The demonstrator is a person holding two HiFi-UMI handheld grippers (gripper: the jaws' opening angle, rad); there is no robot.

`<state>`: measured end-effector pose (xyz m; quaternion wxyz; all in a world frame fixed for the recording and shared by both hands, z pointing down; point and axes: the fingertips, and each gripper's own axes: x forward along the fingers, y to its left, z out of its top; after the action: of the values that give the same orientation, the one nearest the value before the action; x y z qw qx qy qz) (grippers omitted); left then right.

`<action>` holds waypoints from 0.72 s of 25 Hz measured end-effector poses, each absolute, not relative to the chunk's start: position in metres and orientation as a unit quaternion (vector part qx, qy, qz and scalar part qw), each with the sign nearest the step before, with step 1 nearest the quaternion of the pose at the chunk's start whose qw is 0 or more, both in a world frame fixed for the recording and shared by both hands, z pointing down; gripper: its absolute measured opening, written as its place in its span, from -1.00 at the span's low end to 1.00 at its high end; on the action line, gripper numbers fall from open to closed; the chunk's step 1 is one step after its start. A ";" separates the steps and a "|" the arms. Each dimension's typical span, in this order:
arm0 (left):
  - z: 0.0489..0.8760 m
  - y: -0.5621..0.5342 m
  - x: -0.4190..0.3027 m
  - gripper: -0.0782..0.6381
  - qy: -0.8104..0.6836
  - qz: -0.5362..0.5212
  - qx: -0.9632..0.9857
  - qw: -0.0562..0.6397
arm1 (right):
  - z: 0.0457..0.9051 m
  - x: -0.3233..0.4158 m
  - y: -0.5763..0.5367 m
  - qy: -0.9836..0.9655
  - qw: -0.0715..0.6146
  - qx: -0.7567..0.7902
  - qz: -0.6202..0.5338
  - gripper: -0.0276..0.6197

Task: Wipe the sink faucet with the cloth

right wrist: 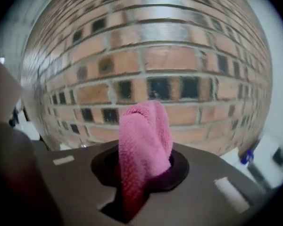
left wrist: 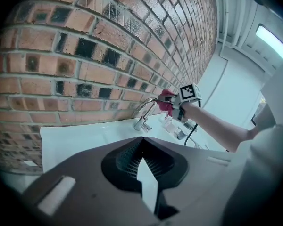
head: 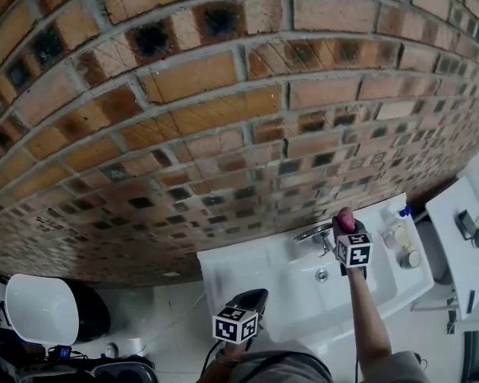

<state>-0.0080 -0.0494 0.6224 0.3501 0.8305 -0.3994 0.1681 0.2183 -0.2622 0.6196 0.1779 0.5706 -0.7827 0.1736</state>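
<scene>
A chrome faucet point(head: 314, 234) rises at the back of the white sink point(head: 247, 266), under the brick wall. My right gripper point(head: 344, 224) is shut on a pink cloth point(head: 345, 215) just right of the faucet. In the left gripper view the cloth point(left wrist: 166, 101) lies against the high curve of the faucet's spout point(left wrist: 144, 113). In the right gripper view the cloth point(right wrist: 144, 140) stands up out of the jaws and hides the faucet. My left gripper point(head: 254, 296) hangs shut and empty over the sink's front left, well short of the faucet; its jaws point(left wrist: 140, 145) meet at the tips.
Small bottles point(head: 395, 234) and a jar point(head: 413, 258) stand on the sink's right rim. A white shelf point(head: 455, 242) sits further right. A white rounded lid point(head: 41, 308) lies on the floor at the left. The drain point(head: 322, 274) is in the basin.
</scene>
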 end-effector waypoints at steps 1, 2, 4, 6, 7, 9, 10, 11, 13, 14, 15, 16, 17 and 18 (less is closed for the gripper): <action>0.622 -0.050 -0.007 -0.76 -0.399 0.168 0.831 0.350 | 0.621 0.214 -0.268 -0.781 0.190 0.581 0.128 -0.71; 0.620 -0.049 -0.006 -0.76 -0.399 0.168 0.831 0.349 | 0.622 0.214 -0.272 -0.778 0.172 0.593 0.113 -0.71; 0.618 -0.049 -0.005 -0.76 -0.399 0.169 0.832 0.347 | 0.634 0.229 -0.280 -0.767 0.112 0.613 0.152 -0.72; 0.617 -0.049 -0.009 -0.76 -0.404 0.169 0.830 0.346 | 0.662 0.248 -0.285 -0.746 0.111 0.624 0.204 -0.71; 0.618 -0.049 -0.012 -0.76 -0.407 0.170 0.828 0.346 | 0.682 0.254 -0.285 -0.739 0.138 0.622 0.220 -0.71; 0.620 -0.048 -0.017 -0.76 -0.413 0.171 0.823 0.350 | 0.722 0.256 -0.280 -0.736 0.218 0.600 0.226 -0.71; 0.622 -0.048 -0.019 -0.76 -0.415 0.172 0.822 0.351 | 0.739 0.254 -0.275 -0.738 0.265 0.583 0.213 -0.71; 0.623 -0.047 -0.021 -0.76 -0.417 0.173 0.820 0.352 | 0.754 0.251 -0.271 -0.741 0.314 0.562 0.190 -0.71; 0.625 -0.047 -0.023 -0.76 -0.419 0.174 0.817 0.355 | 0.773 0.245 -0.266 -0.738 0.410 0.523 0.116 -0.71; 0.627 -0.047 -0.023 -0.76 -0.420 0.175 0.816 0.356 | 0.776 0.244 -0.268 -0.733 0.448 0.507 0.070 -0.73; 0.627 -0.047 -0.022 -0.76 -0.420 0.175 0.816 0.356 | 0.778 0.243 -0.272 -0.726 0.482 0.491 0.025 -0.73; 0.627 -0.048 -0.021 -0.76 -0.420 0.175 0.817 0.355 | 0.780 0.243 -0.276 -0.717 0.515 0.470 -0.019 -0.73; 0.625 -0.049 -0.019 -0.76 -0.419 0.175 0.818 0.354 | 0.784 0.244 -0.281 -0.705 0.552 0.442 -0.062 -0.73; 0.625 -0.049 -0.018 -0.76 -0.417 0.176 0.819 0.353 | 0.788 0.247 -0.284 -0.689 0.588 0.410 -0.103 -0.72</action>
<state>-0.0175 -0.0493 0.6248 0.3528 0.8188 -0.4175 0.1758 0.2470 -0.2838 0.7882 0.5882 0.4101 -0.6893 -0.1033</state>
